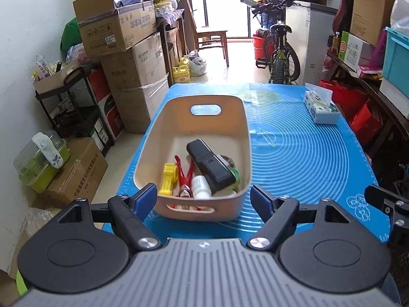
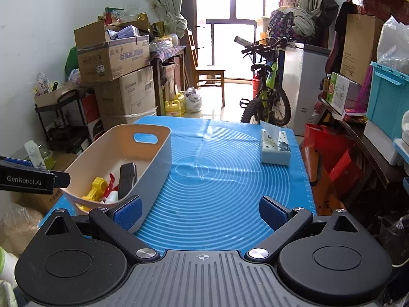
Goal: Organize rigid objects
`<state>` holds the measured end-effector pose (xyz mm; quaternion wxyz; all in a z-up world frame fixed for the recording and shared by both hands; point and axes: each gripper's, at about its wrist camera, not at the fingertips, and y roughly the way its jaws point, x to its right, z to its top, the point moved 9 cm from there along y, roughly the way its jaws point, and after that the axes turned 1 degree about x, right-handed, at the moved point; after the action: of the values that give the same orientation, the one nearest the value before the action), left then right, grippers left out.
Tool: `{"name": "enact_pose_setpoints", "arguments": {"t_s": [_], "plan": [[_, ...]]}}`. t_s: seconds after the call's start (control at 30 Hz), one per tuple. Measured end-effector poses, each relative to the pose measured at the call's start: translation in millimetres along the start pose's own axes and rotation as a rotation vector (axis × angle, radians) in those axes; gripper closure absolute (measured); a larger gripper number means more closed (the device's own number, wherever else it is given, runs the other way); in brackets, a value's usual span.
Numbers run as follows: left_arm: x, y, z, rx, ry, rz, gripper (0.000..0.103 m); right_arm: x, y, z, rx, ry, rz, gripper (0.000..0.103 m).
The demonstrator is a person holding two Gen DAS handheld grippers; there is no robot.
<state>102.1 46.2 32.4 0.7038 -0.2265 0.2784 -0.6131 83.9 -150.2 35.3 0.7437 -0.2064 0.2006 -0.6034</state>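
My left fingers (image 1: 204,200) wide and empty before the bin (image 1: 163,128), right fingers (image 2: 200,212) wide over bare mat (image 2: 230,179), left view alone shows the black remote (image 1: 209,166) fully.

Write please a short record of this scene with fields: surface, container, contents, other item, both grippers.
surface: blue silicone mat with white rings
container: beige plastic basket with handle slots, on the mat's left part
contents: black rectangular device, yellow plastic toy, red clip, small white bottle
other item: tissue box, far right
left gripper: open, empty
right gripper: open, empty
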Motion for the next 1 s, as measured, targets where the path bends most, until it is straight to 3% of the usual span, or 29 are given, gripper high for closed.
{"name": "enact_pose_setpoints", "arguments": {"t_s": [0.47, 1.0], "plan": [[36.8, 1.0, -52.3, 0.023, 0.013, -0.039, 0.023, 7.0, -13.7, -52.8, 0.021, -0.006, -0.036, 0.006], [47.0, 16.0, -77.6, 0.025, 0.035, -0.069, 0.023, 2.9, -7.0, -74.8, 0.036, -0.021, -0.032, 0.006]]}}
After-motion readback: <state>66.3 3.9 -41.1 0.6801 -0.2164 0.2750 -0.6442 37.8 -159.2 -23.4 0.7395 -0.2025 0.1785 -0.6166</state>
